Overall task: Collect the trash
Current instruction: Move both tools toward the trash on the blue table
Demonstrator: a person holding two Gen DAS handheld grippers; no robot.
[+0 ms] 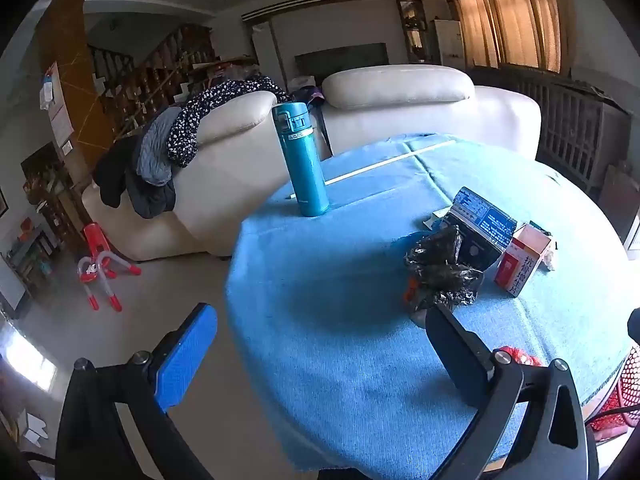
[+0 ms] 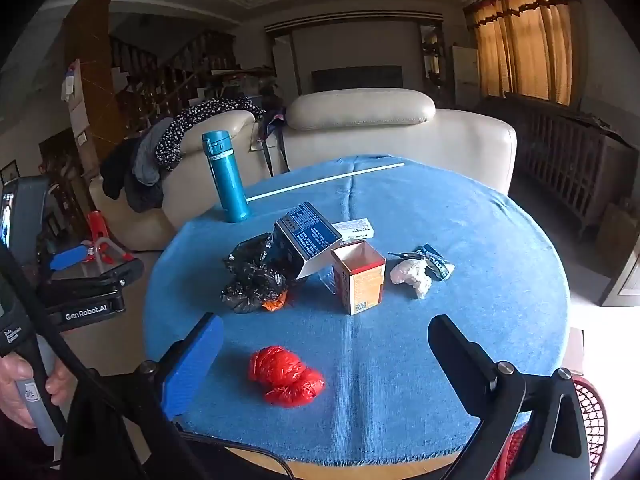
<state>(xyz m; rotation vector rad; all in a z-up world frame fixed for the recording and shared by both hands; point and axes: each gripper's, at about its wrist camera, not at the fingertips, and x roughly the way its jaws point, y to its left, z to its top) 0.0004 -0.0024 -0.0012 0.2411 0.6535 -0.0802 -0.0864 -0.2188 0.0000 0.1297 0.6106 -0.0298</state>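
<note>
Trash lies on a round table with a blue cloth (image 2: 460, 240). A crumpled red plastic bag (image 2: 285, 376) lies near the front edge, between the fingers of my open right gripper (image 2: 324, 344). Behind it are a crumpled black bag (image 2: 252, 276) (image 1: 440, 272), an open blue box (image 2: 306, 236) (image 1: 482, 220), an open orange box (image 2: 359, 280) (image 1: 520, 262), a white tissue wad (image 2: 412, 274) and a teal wrapper (image 2: 436, 262). My left gripper (image 1: 320, 340) is open and empty at the table's left edge, short of the black bag.
A teal flask (image 2: 226, 178) (image 1: 302, 160) stands at the table's far left. A white stick (image 2: 326, 180) lies at the back. A cream sofa (image 2: 400, 136) with clothes stands behind. A red mesh basket (image 2: 592, 412) is at the lower right. A red toy (image 1: 98, 268) stands on the floor.
</note>
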